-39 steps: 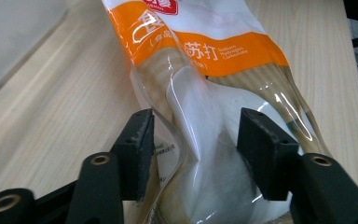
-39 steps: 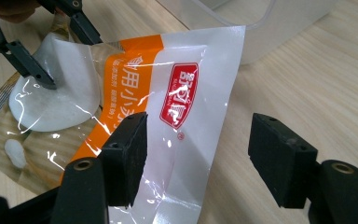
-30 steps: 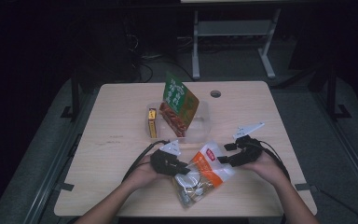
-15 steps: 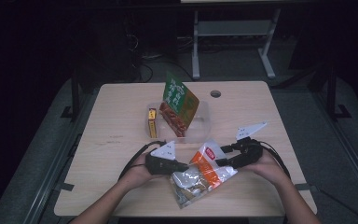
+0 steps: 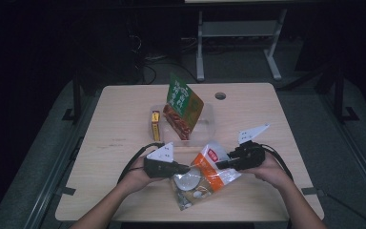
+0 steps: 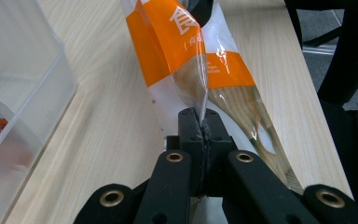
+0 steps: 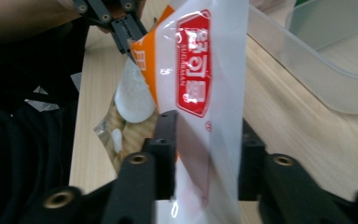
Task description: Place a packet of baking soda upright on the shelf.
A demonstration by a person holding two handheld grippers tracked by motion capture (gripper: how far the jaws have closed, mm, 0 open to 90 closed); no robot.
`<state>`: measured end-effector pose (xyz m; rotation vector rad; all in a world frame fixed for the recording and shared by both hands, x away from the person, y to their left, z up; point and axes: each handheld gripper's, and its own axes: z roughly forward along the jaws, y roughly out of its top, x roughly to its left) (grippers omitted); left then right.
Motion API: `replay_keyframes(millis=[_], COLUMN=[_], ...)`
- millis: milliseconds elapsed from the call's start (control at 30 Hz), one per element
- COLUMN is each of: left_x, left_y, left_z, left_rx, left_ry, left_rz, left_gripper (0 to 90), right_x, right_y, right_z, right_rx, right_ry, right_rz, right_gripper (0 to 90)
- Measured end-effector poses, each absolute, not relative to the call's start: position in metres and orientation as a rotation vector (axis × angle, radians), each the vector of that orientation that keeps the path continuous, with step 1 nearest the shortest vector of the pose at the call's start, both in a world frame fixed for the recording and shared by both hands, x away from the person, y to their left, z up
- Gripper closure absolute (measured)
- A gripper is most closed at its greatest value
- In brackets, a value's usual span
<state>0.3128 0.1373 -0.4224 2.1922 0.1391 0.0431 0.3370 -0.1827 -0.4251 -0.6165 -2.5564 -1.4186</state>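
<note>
The snack bag [image 5: 208, 171] is orange, white & clear, and it is held up a bit over the front of the counter [image 5: 119, 129], between both hands. It has a red label w/ white letters on it. In the right gripper view the small line reads sth like "HUAMAN", but the big letters are too hard to read. White writing sits on the orange part too, cut off at the edge.

Left tongs [image 6: 200, 123] are pinched tight on a thin fold of the bag. Right tongs [image 7: 208, 135] have just been closing, w/ the bag's white end between them, but I can't tell if they squeeze it yet.

Behind sits a clear box [image 5: 208, 125] w/ a green & red bag [image 5: 181, 107] leaning in it, writing too small to read.
</note>
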Motion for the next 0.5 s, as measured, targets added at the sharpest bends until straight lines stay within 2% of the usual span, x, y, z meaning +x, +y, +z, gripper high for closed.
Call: replay_keyframes(millis=[200, 500], left_x=[0.314, 0.317], left_y=[0.138, 0.148], left_z=[-0.422, -0.422], left_rx=[2.182, 2.154], left_ry=[0.136, 0.182], left_rz=[0.043, 0.037], left_gripper=[89.2, 85.6], right_x=[0.337, 0.334], right_y=[-0.183, -0.179], right_z=[-0.422, -0.408], right_rx=[-0.583, -0.524], right_ry=[-2.547, -2.533], right_rz=[-1.424, -1.448], right_gripper=[89.6, 90.0])
